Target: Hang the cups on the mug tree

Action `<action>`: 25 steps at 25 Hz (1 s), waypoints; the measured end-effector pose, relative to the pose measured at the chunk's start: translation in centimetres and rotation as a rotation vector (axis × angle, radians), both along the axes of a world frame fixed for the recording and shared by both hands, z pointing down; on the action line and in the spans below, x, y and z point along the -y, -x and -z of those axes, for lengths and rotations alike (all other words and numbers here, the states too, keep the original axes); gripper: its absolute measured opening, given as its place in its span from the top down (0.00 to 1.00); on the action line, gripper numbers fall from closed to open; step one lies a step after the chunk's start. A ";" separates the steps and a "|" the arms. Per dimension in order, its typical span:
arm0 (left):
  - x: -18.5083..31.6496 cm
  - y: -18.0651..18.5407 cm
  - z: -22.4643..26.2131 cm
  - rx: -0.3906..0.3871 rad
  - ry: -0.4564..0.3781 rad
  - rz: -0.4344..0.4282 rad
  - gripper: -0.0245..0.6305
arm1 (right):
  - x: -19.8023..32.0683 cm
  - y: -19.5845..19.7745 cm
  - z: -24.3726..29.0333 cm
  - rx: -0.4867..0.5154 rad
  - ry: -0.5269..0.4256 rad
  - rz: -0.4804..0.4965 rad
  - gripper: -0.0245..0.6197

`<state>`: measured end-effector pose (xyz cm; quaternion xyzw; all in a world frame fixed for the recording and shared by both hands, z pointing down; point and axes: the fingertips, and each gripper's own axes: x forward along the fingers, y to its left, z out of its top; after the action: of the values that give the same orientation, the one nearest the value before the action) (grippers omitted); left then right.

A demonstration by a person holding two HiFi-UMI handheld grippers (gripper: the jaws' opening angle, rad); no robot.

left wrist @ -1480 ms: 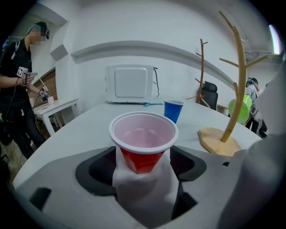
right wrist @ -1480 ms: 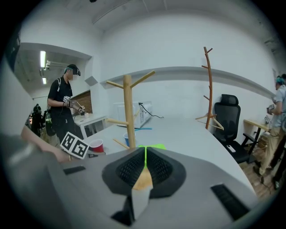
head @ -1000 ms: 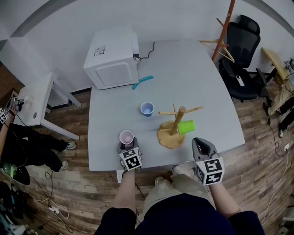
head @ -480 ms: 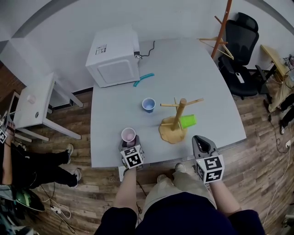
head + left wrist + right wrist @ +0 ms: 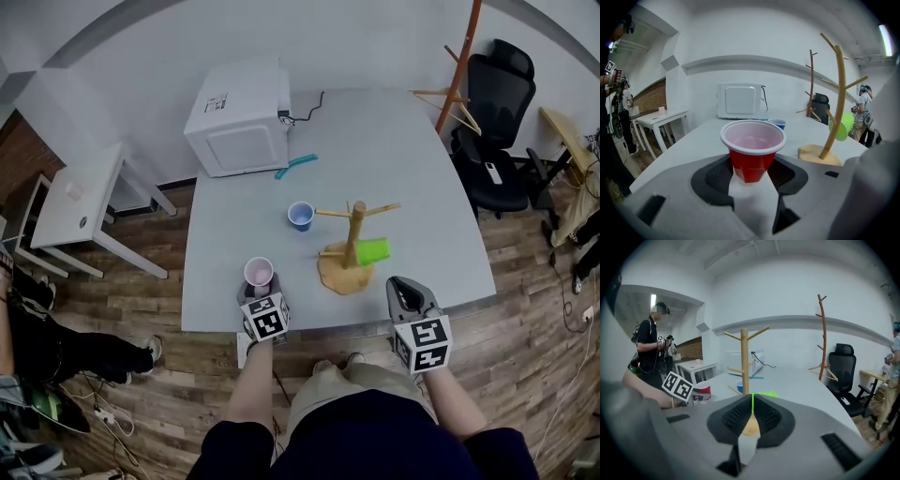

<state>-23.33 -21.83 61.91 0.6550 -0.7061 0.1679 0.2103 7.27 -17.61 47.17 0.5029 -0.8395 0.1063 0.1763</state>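
A red cup (image 5: 751, 150) with a white rim stands upright between the pads of my left gripper (image 5: 751, 171). The jaws have just been closing on it and now press its sides. In the head view this cup (image 5: 258, 272) is near the table's front edge. The wooden mug tree (image 5: 353, 246) stands to its right, with a green cup (image 5: 373, 250) hanging on a low branch. A blue cup (image 5: 300, 216) sits upright behind. My right gripper (image 5: 405, 284) is shut and empty at the front edge, in front of the tree (image 5: 744, 359).
A white microwave (image 5: 239, 117) and a teal object (image 5: 295, 164) sit at the table's back. A wooden coat rack (image 5: 459, 56) and a black office chair (image 5: 497, 122) stand at the back right. A small white table (image 5: 84, 202) is on the left. A person (image 5: 649, 343) stands nearby.
My left gripper has risen slightly with the red cup between its jaws. The right gripper has stayed put. The person at the left edge has dropped mostly out of view.
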 end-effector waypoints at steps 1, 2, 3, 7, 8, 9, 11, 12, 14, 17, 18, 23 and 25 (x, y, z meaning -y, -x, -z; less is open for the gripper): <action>-0.1 -0.1 0.2 0.002 -0.003 0.006 0.61 | 0.1 -0.3 0.1 0.000 -0.002 0.006 0.91; -0.1 -0.3 0.4 0.005 -0.005 0.012 0.61 | 0.1 -0.5 0.3 0.001 -0.005 0.012 0.91; -0.2 -0.4 0.6 0.010 -0.008 0.016 0.61 | 0.1 -0.7 0.3 0.001 -0.007 0.018 0.91; -0.2 -1.1 1.5 0.036 -0.019 0.021 0.61 | 0.2 -1.2 0.4 0.010 -0.015 0.043 0.91; -0.1 -1.2 1.8 0.044 -0.024 0.021 0.61 | 0.2 -1.2 0.5 0.013 -0.018 0.049 0.91; 0.0 -1.3 2.1 0.052 -0.031 0.019 0.61 | 0.2 -1.2 0.5 0.016 -0.020 0.055 0.91; 0.2 -1.4 2.8 0.073 -0.044 0.015 0.61 | 0.3 -1.2 0.4 0.023 -0.022 0.065 0.91; 0.3 -1.6 3.0 0.081 -0.043 0.010 0.61 | 0.3 -1.2 0.4 0.026 -0.023 0.070 0.91; 0.4 -2.0 3.4 0.088 -0.035 -0.005 0.61 | 0.4 -1.2 0.4 0.035 -0.027 0.075 0.91; 0.7 -2.4 3.7 0.120 -0.028 -0.034 0.61 | 0.4 -1.3 0.4 0.045 -0.032 0.079 0.91; 0.8 -2.6 3.8 0.134 -0.023 -0.046 0.61 | 0.4 -1.4 0.4 0.046 -0.033 0.080 0.91; 1.4 -4.5 3.9 0.208 0.009 -0.127 0.61 | 0.2 -2.0 0.2 0.051 -0.036 0.081 0.91; 1.7 -5.4 3.9 0.240 0.019 -0.165 0.61 | 0.1 -2.2 0.3 0.051 -0.041 0.080 0.91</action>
<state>-17.92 -23.50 58.00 0.6838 -0.6684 0.2685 0.1163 9.49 -17.68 46.88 0.4698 -0.8650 0.0946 0.1486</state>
